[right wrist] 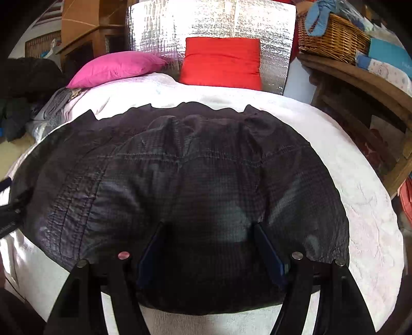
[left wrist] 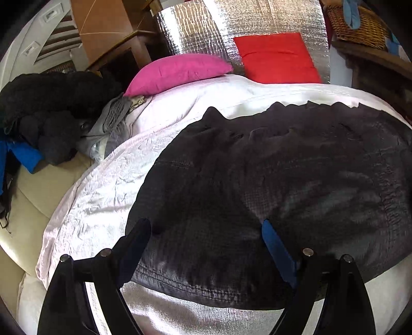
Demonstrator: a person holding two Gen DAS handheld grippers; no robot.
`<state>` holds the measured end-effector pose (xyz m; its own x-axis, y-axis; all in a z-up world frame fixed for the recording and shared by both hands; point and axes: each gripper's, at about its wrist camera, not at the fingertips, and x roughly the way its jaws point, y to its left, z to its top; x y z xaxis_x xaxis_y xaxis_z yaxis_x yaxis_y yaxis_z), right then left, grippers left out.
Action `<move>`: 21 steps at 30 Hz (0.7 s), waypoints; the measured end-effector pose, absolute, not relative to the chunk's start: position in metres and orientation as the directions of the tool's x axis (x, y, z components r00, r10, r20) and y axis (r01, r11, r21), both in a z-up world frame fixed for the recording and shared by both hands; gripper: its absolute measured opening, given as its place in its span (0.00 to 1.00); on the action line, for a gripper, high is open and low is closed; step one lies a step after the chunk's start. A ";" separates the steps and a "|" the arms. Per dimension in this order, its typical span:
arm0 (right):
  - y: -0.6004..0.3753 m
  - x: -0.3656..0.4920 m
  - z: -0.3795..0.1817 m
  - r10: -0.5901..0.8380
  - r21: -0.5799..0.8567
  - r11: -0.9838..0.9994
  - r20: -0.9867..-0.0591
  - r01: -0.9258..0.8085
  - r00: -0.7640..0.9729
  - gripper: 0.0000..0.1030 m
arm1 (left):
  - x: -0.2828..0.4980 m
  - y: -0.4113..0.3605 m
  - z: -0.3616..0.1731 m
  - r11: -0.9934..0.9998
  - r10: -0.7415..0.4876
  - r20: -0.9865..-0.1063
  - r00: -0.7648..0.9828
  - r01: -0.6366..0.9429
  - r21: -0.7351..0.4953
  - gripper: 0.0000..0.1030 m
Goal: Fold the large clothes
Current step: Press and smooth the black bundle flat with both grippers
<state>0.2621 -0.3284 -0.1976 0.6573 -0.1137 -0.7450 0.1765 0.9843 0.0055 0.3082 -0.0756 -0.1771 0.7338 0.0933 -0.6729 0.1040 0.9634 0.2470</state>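
A large dark quilted garment (left wrist: 270,185) lies spread flat on the pale bed cover (left wrist: 97,193); it also fills the right wrist view (right wrist: 185,180). My left gripper (left wrist: 206,226) is open, its blue-padded fingers (left wrist: 273,239) wide apart just above the garment's near hem. My right gripper (right wrist: 208,229) is open too, fingers (right wrist: 265,244) spread over the garment's near edge. The left gripper's tip shows at the left edge of the right wrist view (right wrist: 10,208). Neither holds cloth.
A pink pillow (left wrist: 177,72) and a red pillow (left wrist: 275,59) lie at the bed's head against a silver foil panel (left wrist: 231,23). Dark clothes are piled (left wrist: 49,108) at left. A wicker basket (right wrist: 332,38) sits on a wooden shelf (right wrist: 365,85) at right.
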 end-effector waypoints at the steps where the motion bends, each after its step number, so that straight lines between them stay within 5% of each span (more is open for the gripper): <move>1: -0.330 0.260 -0.196 -0.114 0.014 0.983 -0.741 0.184 0.662 0.73 | 0.307 -0.074 -0.176 0.965 0.094 -0.673 0.734 0.098 0.241 0.86; 7: -0.355 0.246 -0.182 -0.193 0.021 0.956 -0.707 0.292 0.681 0.73 | 0.294 -0.074 -0.169 0.967 0.103 -0.646 0.757 0.076 0.242 0.86; 13: -0.369 0.258 -0.201 -0.208 -0.015 0.950 -0.777 0.312 0.594 0.79 | 0.282 -0.085 -0.177 0.962 0.095 -0.658 0.747 0.099 0.253 0.87; 21: -0.380 0.239 -0.183 -0.230 0.039 0.930 -0.716 0.366 0.660 0.79 | 0.278 -0.063 -0.165 0.970 0.089 -0.635 0.767 0.079 0.232 0.88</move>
<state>0.2387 -0.3797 -0.1831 0.6597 -0.2297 -0.7156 0.3662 0.9297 0.0391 0.2779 -0.0633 -0.1648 0.7675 0.0891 -0.6348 0.0791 0.9696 0.2316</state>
